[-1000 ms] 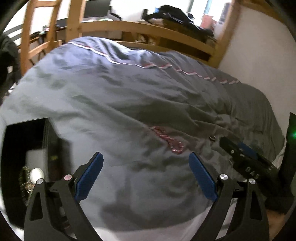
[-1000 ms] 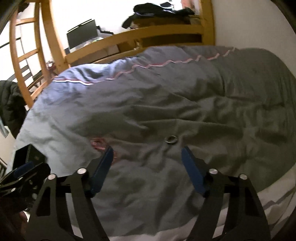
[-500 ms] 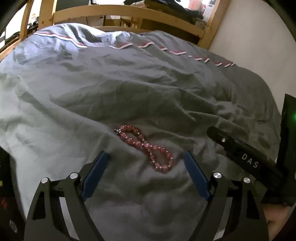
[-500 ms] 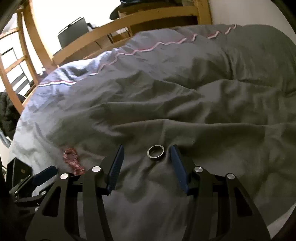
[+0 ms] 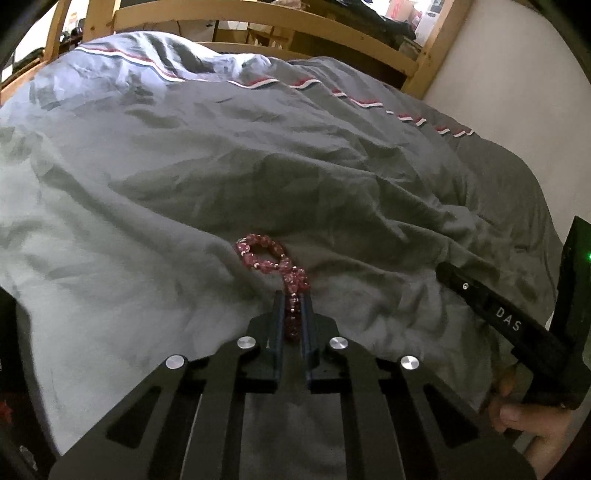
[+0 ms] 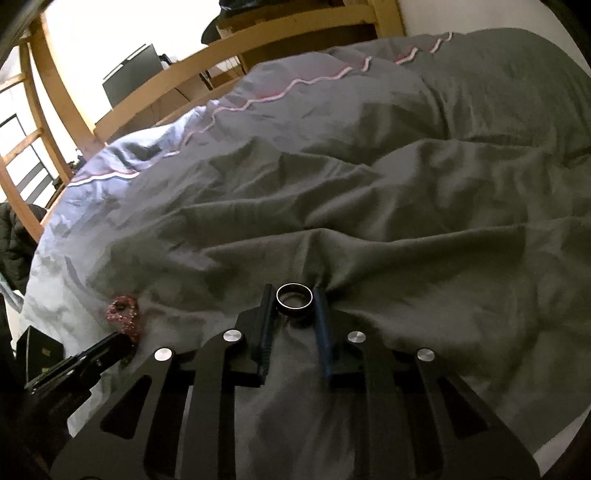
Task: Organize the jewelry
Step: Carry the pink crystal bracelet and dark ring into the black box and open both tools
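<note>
bed (image 5: 184, 177): wrinkled grey duvet, soft folds, red-and-white piping toward 12 o'clock; wooden frame (image 5: 258, 22) beyond, pale wall at 2 o'clock; wide bare cloth at 9 to 12 o'clock. left gripper (image 5: 291, 299): fingers closed on the near end of a pink bead bracelet (image 5: 271, 258), its loop lying on the duvet at 12 o'clock. right gripper (image 6: 293, 306): fingers pinching a round, smooth metal ring (image 6: 294, 300) at duvet level. its body, seen at 3 o'clock in the left view, reads "das".
</note>
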A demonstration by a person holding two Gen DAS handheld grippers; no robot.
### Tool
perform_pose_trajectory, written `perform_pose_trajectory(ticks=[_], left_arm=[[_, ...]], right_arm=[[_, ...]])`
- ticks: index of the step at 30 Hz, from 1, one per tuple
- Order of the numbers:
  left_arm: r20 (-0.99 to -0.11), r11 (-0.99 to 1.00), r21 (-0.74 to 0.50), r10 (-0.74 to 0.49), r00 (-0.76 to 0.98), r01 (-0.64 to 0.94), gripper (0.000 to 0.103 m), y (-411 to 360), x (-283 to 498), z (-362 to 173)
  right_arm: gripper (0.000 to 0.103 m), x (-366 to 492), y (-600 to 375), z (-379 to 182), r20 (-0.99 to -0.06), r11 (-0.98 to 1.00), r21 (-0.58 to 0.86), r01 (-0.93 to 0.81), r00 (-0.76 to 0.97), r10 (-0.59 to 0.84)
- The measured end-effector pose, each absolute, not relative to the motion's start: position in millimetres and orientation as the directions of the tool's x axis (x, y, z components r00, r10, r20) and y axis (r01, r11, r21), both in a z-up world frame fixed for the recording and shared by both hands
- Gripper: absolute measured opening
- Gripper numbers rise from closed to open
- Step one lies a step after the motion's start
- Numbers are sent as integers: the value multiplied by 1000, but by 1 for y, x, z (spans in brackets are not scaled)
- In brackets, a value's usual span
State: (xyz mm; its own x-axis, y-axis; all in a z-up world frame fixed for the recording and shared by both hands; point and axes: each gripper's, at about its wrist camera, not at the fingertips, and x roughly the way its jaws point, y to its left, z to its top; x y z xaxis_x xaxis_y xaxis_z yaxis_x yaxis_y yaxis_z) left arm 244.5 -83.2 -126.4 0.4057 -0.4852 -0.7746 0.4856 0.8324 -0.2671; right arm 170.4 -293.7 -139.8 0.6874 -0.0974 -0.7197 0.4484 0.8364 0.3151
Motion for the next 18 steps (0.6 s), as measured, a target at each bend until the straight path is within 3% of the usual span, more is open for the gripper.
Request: perform_pose_trajectory(ticks=[18], left_arm=[[-753,836,-262,-489,439,481,8,-61,215,-90]], right_arm=[[21,136,-279,-112,-667,864,314,394,739,-95]])
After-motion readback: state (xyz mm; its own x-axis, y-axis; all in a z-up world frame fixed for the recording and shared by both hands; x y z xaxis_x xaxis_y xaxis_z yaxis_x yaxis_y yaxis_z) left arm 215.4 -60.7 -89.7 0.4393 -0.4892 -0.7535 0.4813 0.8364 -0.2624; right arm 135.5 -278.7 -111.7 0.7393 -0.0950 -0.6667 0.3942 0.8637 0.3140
